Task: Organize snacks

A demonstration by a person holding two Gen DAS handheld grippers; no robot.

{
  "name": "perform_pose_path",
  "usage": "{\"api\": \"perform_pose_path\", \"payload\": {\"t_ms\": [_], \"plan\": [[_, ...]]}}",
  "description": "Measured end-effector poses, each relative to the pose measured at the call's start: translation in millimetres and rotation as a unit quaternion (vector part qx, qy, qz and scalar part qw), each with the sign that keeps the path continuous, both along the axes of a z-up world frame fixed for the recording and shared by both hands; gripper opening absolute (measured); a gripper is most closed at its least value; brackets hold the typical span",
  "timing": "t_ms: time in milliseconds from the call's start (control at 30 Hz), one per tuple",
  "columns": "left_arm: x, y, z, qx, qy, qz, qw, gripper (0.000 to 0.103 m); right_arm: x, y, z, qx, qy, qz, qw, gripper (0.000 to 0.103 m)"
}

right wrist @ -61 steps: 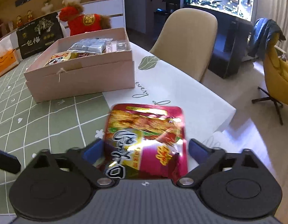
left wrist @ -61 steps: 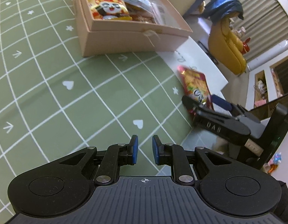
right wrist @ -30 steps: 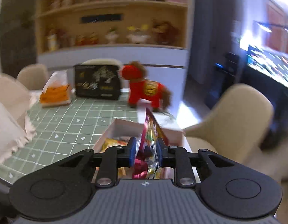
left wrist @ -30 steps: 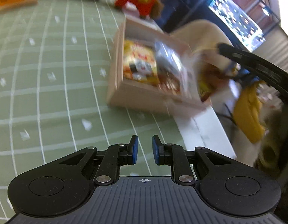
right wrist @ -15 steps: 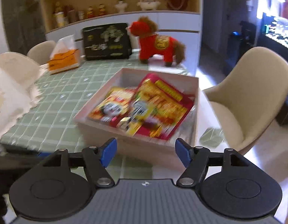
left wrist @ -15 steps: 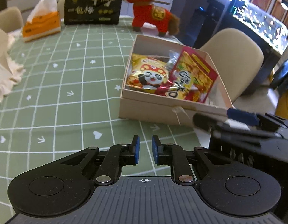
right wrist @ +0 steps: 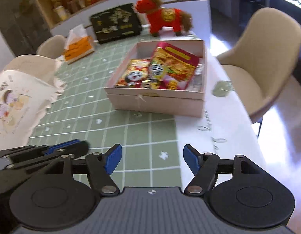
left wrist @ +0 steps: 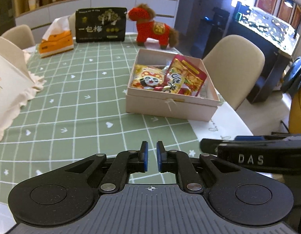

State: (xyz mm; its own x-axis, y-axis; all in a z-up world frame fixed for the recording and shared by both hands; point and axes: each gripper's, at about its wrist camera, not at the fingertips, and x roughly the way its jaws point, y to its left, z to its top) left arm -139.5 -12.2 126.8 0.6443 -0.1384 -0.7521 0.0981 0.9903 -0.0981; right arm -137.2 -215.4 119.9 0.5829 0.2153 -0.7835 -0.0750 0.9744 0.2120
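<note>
1. Your left gripper (left wrist: 152,156) hung over the green grid-patterned tablecloth (left wrist: 82,105), its blue pads drawn together with only a thin slit between them and nothing held.
2. Your right gripper (right wrist: 152,160) stood with its jaws spread wide and empty, above the cloth's near edge.
3. The red and gold foil snack packet (right wrist: 173,64) lay inside the pale pink cardboard box (right wrist: 156,101), leaning over the yellow panda-print packet (right wrist: 134,74).
4. The box sat well ahead of both grippers, near the table's right edge.
5. Beyond it stood a red plush horse (left wrist: 152,27), a black printed bag (left wrist: 100,25) and an orange tissue pack (left wrist: 55,42).
</note>
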Motion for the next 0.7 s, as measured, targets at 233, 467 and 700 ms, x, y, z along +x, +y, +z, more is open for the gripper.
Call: {"api": "perform_pose_path", "payload": {"t_ms": [233, 467, 700], "plan": [[-10.4, 16.9, 7.3, -0.002, 0.010, -0.008, 0.9999, 0.012, -17.8, 16.1, 5.4, -0.013, 0.007, -0.006, 1.000, 0.070], [-18.3, 17.3, 4.7, 0.001, 0.017, -0.029, 0.9994, 0.012, -30.0, 22.4, 9.1, -0.019, 0.003, -0.013, 1.000, 0.071], [-21.5, 16.3, 4.8, -0.007, 0.020, -0.039, 0.9990, 0.012, -37.9, 24.8, 9.1, -0.023, 0.002, -0.016, 1.000, 0.071]]}}
